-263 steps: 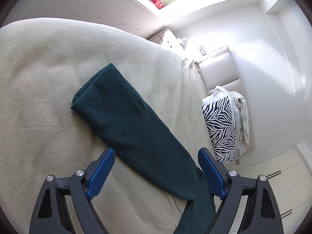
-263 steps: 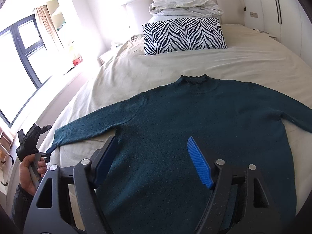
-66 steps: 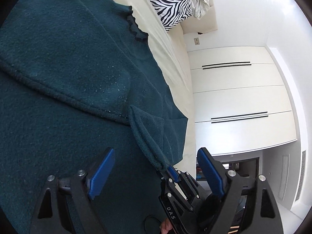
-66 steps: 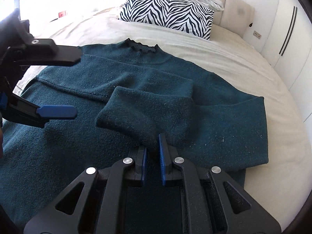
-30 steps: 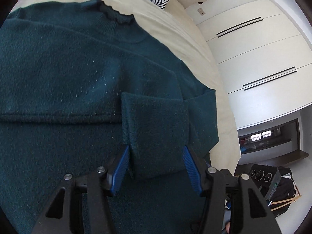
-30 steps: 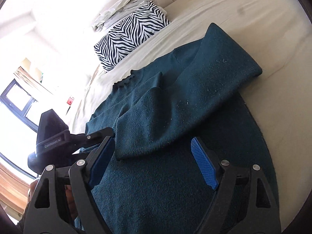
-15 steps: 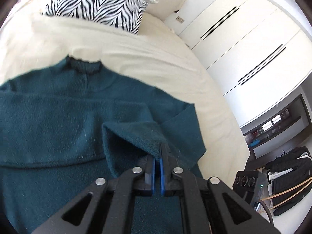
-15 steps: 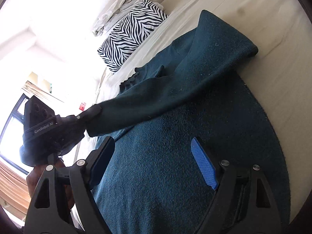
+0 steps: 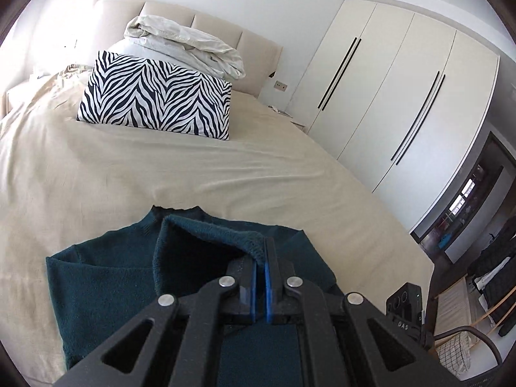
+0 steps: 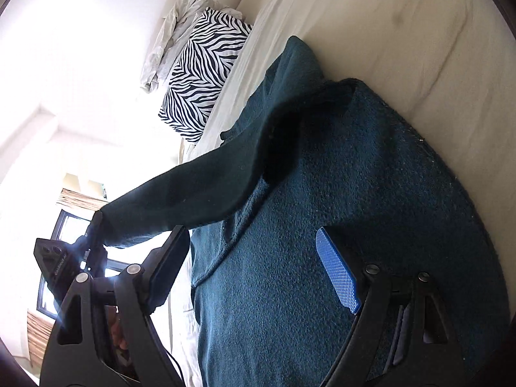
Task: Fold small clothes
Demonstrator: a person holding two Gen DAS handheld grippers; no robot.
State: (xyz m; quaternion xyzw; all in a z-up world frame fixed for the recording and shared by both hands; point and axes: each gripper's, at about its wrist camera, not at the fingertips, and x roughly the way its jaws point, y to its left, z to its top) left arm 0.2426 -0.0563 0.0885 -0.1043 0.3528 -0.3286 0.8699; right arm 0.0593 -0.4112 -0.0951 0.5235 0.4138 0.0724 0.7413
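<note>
The left gripper (image 9: 261, 258), clamped on the dark teal knitted sweater's (image 10: 371, 193) sleeve cuff (image 9: 254, 245), may drag the folded body across the beige bed (image 9: 161, 167), while the right gripper (image 10: 258, 267) hangs apart, pinning nothing.

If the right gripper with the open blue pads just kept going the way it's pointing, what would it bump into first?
Most likely the dark green sweater spread on the bed. The right gripper is open and tilted down at its body panel, with nothing between its fingers. Depth is hard to judge through this lens.
</note>
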